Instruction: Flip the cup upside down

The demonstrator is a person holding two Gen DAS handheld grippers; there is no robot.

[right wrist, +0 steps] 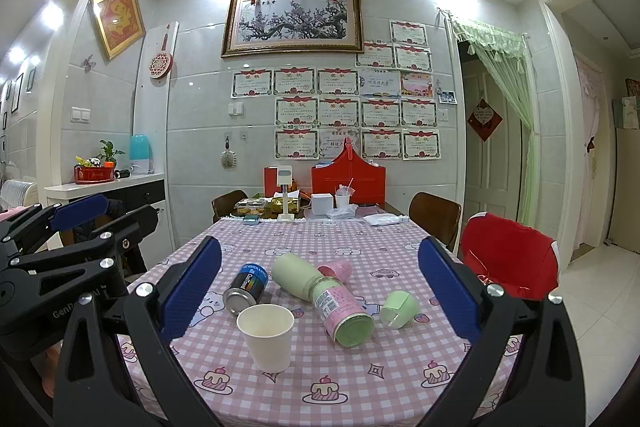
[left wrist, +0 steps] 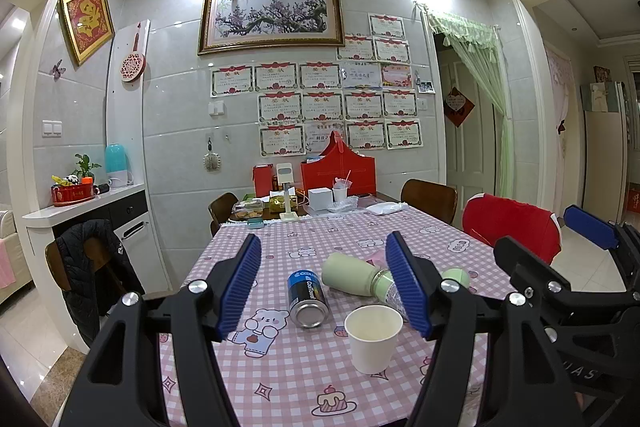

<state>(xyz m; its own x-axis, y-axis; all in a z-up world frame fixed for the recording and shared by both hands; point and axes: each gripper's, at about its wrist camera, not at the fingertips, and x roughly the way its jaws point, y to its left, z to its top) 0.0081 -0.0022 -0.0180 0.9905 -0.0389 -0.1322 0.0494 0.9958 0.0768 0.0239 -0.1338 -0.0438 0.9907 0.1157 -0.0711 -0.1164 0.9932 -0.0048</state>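
A white paper cup stands upright, mouth up, on the pink checked tablecloth near the front edge; it also shows in the right wrist view. My left gripper is open and empty, held above the table, the cup just below its right finger. My right gripper is open and empty, the cup low between its fingers, nearer the left one. The right gripper also shows in the left wrist view.
A blue can lies on its side behind the cup. A green and pink bottle lies beside it, with a small green cap to the right. Boxes and food containers crowd the far end. Chairs stand around the tablecloth.
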